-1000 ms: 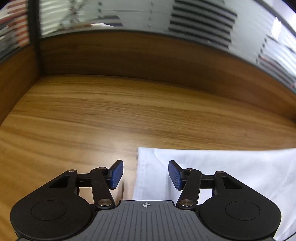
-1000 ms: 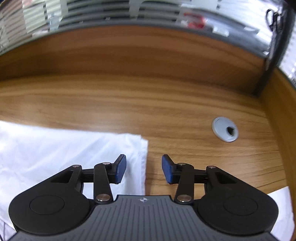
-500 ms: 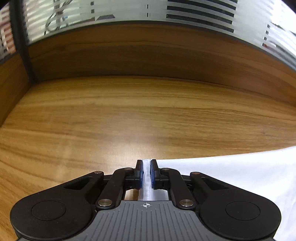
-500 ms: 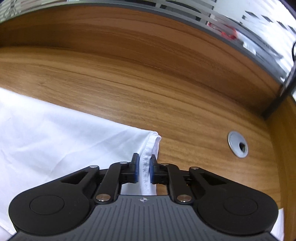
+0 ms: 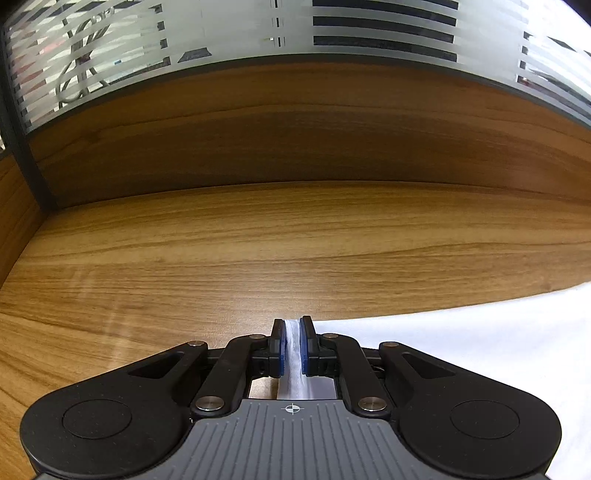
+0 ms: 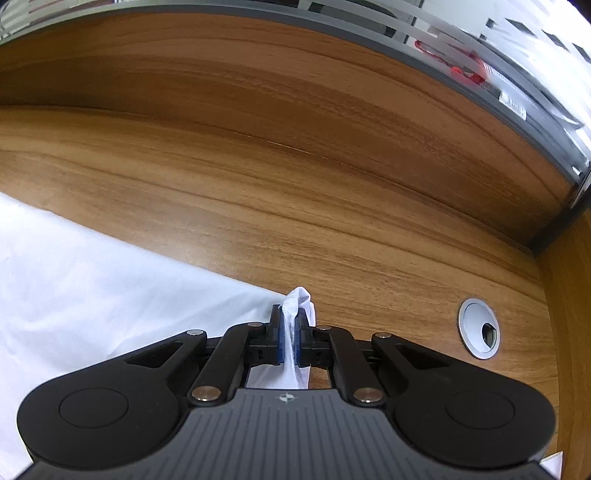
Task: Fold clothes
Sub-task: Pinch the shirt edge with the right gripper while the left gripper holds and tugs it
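A white garment point(image 5: 461, 343) lies on the wooden desk point(image 5: 258, 251), spreading to the right in the left wrist view. My left gripper point(image 5: 292, 328) is shut on its left corner, with white cloth pinched between the blue pads point(image 5: 280, 347). In the right wrist view the same white garment point(image 6: 92, 291) spreads to the left. My right gripper point(image 6: 290, 325) is shut on its right corner, and a tuft of cloth sticks up past the fingertips. The garment's near part is hidden under both grippers.
A wooden back panel point(image 5: 295, 140) with frosted striped glass point(image 5: 258, 33) above it closes the far side of the desk. A round grey cable grommet point(image 6: 479, 334) sits in the desk point(image 6: 332, 206) right of my right gripper. A wooden side wall point(image 6: 569, 314) stands at the far right.
Both grippers went from open over the garment's corners to shut on them. Since half a second ago both have lifted slightly, and the right corner now stands bunched above the fingertips.
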Demonstrator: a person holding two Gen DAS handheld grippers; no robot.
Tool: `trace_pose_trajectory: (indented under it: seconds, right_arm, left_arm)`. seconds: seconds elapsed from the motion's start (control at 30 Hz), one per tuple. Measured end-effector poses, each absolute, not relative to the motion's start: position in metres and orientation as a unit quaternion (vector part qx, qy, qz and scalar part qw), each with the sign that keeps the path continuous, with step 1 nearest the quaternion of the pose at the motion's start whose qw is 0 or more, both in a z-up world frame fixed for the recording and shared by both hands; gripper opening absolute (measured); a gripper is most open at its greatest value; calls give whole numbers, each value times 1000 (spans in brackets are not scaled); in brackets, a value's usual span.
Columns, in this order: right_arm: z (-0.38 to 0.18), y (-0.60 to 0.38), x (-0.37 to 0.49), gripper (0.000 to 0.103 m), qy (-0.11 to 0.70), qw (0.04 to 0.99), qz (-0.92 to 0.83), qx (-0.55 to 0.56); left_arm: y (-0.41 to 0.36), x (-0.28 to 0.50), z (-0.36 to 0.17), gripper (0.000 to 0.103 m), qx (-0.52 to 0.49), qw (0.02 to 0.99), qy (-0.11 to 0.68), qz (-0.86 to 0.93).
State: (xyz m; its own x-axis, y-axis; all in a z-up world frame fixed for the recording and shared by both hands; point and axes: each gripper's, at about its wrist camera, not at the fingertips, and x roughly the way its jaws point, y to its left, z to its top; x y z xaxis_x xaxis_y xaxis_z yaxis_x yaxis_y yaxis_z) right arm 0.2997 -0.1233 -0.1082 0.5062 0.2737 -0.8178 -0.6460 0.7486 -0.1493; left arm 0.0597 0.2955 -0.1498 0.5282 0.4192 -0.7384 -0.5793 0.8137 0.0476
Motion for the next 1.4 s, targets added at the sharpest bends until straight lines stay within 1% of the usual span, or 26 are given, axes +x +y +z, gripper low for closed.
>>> trace_pose_trajectory:
  seconds: [0.03, 0.07, 0.1, 0.17, 0.2, 0.27, 0.33, 0.43, 0.5, 0.53, 0.57, 0.6, 0.63, 0.67, 0.7, 0.73, 0.97, 1.1, 1.4]
  right_arm:
    - [-107, -126, 301, 8, 418, 839, 276, -213]
    - [-106, -129, 302, 13, 421, 840, 277, -202]
    - [-105, -132, 304, 18, 424, 840, 278, -190]
    - [-103, -141, 304, 48, 431, 841, 283, -163]
    - [-102, -146, 304, 51, 434, 841, 286, -149]
    - [-100, -154, 305, 52, 440, 841, 290, -124]
    - [-103, -154, 308, 52, 437, 843, 288, -125]
    - [-108, -153, 312, 52, 433, 846, 286, -126]
    - [-111, -152, 314, 52, 430, 848, 284, -126]
    - [-112, -152, 315, 52, 429, 848, 284, -127]
    - [-112, -151, 314, 49, 429, 847, 286, -128]
    - [-112, -150, 314, 45, 431, 846, 287, -128]
    - [-111, -149, 313, 28, 433, 844, 291, -128]
    - [-110, -148, 312, 13, 434, 842, 294, -129]
    - [-110, -147, 310, 8, 435, 840, 295, -133]
    - [-109, -146, 308, 6, 434, 840, 295, -136]
    - [-93, -144, 303, 2, 389, 860, 290, -158]
    - [-94, -135, 312, 2, 382, 860, 286, -183]
    - [-103, -126, 342, 2, 369, 866, 278, -192]
  left_arm:
    - [297, 59, -148, 13, -111, 867, 392, 286]
    - [300, 58, -146, 15, -122, 866, 392, 285]
    - [302, 55, -145, 19, -133, 867, 388, 283]
    - [303, 46, -144, 31, -155, 872, 379, 267]
    - [303, 43, -144, 39, -159, 872, 380, 264]
    - [302, 37, -146, 41, -169, 872, 381, 258]
    - [300, 34, -147, 45, -166, 873, 378, 258]
    - [301, 32, -149, 46, -177, 874, 369, 261]
    - [306, 33, -151, 45, -183, 877, 363, 257]
    - [307, 35, -151, 40, -183, 878, 362, 253]
    - [306, 36, -152, 34, -181, 880, 363, 247]
    - [304, 36, -152, 22, -178, 881, 365, 244]
    - [303, 36, -152, 11, -178, 880, 366, 243]
    - [302, 35, -152, 6, -182, 880, 366, 241]
    - [300, 34, -152, 6, -181, 881, 362, 243]
    - [298, 33, -150, 5, -177, 883, 357, 248]
    - [289, 46, -131, 4, -131, 896, 317, 284]
    - [285, 65, -135, 4, -90, 897, 326, 285]
    - [294, 96, -145, 4, -50, 899, 329, 283]
